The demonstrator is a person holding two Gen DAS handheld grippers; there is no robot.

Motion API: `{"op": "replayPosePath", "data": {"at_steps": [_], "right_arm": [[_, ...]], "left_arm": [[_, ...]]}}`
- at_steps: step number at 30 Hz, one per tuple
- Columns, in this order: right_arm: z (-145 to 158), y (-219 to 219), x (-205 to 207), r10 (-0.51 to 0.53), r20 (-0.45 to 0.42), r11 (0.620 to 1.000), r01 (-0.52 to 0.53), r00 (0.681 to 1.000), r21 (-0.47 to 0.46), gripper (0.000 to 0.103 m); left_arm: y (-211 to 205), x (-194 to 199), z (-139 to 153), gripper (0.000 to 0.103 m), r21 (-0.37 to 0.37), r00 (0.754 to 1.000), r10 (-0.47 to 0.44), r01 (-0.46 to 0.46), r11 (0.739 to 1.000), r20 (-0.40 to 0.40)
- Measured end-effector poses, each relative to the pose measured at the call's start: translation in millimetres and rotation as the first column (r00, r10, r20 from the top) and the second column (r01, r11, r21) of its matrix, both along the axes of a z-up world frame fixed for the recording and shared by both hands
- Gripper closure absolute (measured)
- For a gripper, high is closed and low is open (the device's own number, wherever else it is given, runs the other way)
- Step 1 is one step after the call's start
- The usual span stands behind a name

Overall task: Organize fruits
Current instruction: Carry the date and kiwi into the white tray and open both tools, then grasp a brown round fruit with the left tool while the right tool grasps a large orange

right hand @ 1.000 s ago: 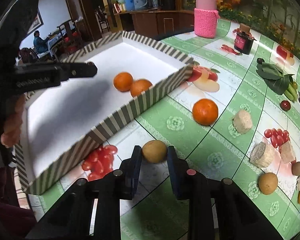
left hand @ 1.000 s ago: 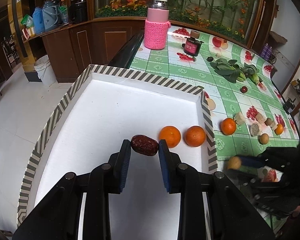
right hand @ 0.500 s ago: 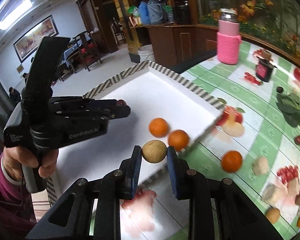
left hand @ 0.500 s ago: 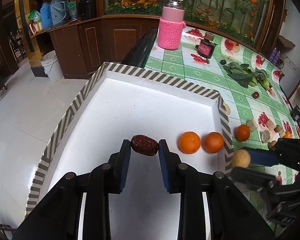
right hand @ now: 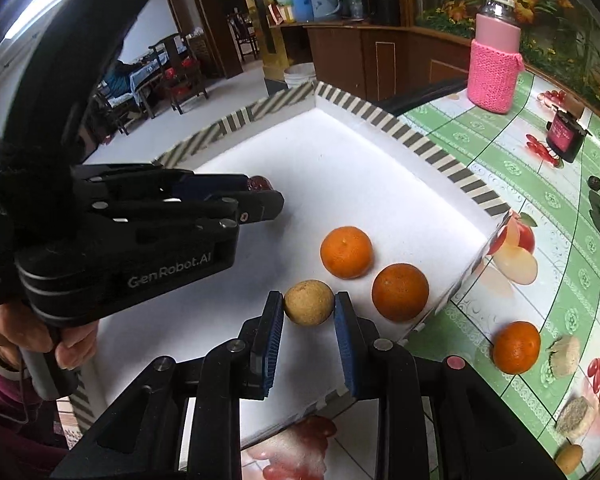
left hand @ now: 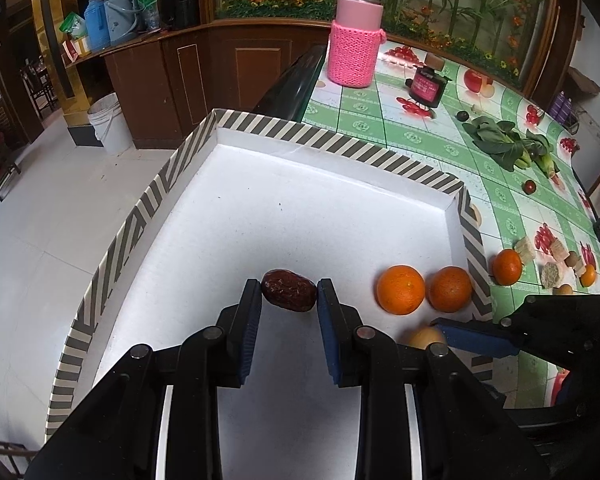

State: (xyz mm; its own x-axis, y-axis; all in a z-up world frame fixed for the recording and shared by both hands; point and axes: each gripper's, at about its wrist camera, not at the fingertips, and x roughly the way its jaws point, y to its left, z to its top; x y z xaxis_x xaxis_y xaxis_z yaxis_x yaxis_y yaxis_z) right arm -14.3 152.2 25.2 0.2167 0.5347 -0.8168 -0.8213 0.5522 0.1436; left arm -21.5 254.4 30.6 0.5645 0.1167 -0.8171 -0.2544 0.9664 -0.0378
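while over tray [left hand: 340,148], both tongs loaded

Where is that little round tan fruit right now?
The tan fruit is pinched in the right gripper, over the white tray near its right wall. Two oranges lie just beyond it in the right wrist view.

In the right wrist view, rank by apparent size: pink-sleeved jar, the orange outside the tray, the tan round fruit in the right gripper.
1. Pink-sleeved jar, largest though farthest away.
2. Orange outside the tray.
3. Tan round fruit, only slightly smaller, and nearer the camera, so that gap is unsure.
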Motion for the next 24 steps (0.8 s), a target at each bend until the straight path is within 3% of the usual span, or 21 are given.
{"op": "replayPosePath", "data": {"at_steps": [2, 4, 11, 13, 15, 19, 24], "right_arm": [[0, 0, 0, -0.010, 0.011, 1.000, 0.010, 1.000, 0.005, 0.073], [0, -2, 1, -0.021, 0.003, 0.999, 0.021, 1.000, 0.026, 0.058], [19, -28, -6, -0.056, 0.038, 0.992, 0.051, 0.998, 0.119, 0.031], [28, -42, -9, -0.083, 0.070, 0.989, 0.074, 0.994, 0.124, 0.022], [34, -54, -11, -0.105, 0.079, 0.986, 0.093, 0.991, 0.140, 0.019], [41, -86, -7, -0.147, 0.026, 0.975, 0.140, 0.989, 0.175, 0.019], [47, -131, -10, -0.218, 0.043, 0.955, 0.205, 0.975, 0.213, 0.019]], "left_arm": [[-1, 0, -1, 0.077, 0.011, 1.000, 0.007, -0.007, 1.000, -0.004], [-2, 0, -1, 0.077, 0.015, 1.000, 0.013, -0.013, 1.000, -0.005], [-9, -7, 7, 0.076, 0.051, 0.999, 0.032, -0.033, 0.998, 0.021], [-13, -9, 10, 0.071, 0.045, 0.999, 0.036, -0.038, 0.998, 0.034], [-19, -11, 12, 0.060, 0.046, 0.998, 0.030, -0.032, 0.998, 0.047], [-40, -16, 19, 0.059, 0.059, 0.997, -0.012, 0.008, 0.998, 0.076], [-64, -18, 27, 0.059, 0.039, 0.993, -0.064, 0.060, 0.997, 0.102]]}}
